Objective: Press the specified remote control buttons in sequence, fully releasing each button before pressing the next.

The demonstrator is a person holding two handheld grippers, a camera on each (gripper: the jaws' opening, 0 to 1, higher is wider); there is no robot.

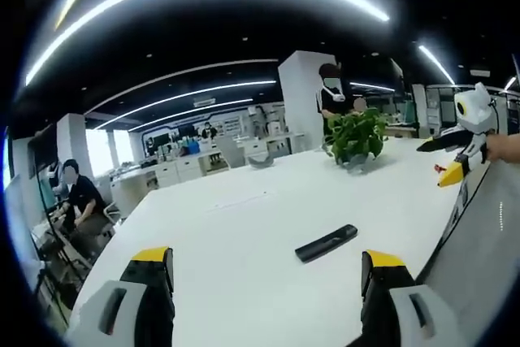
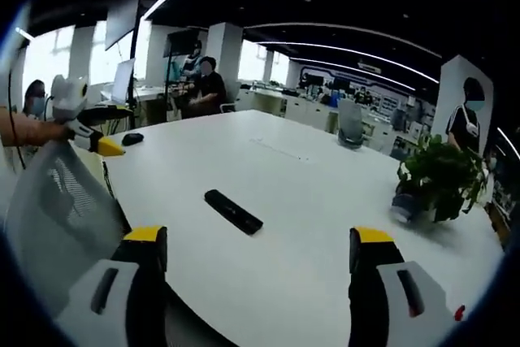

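Observation:
A slim black remote control (image 1: 327,243) lies flat on the white table (image 1: 244,225), ahead and right of centre in the left gripper view. My left gripper (image 1: 266,270) stands open above the table's near edge, short of the remote, with nothing between its yellow-tipped jaws. In the right gripper view the same remote (image 2: 233,210) lies ahead, slightly left of centre. My right gripper (image 2: 258,253) is open and holds nothing, a short way back from the remote. Each gripper also appears in the other's view, held in a hand out past a chair back: the right gripper (image 1: 439,162) and the left gripper (image 2: 101,145).
A potted green plant (image 1: 357,137) (image 2: 439,172) stands on the table beyond the remote. A grey mesh chair back (image 1: 487,249) (image 2: 57,209) rises beside the table edge. A small dark object (image 2: 132,138) lies near the far corner. People sit and stand in the office behind.

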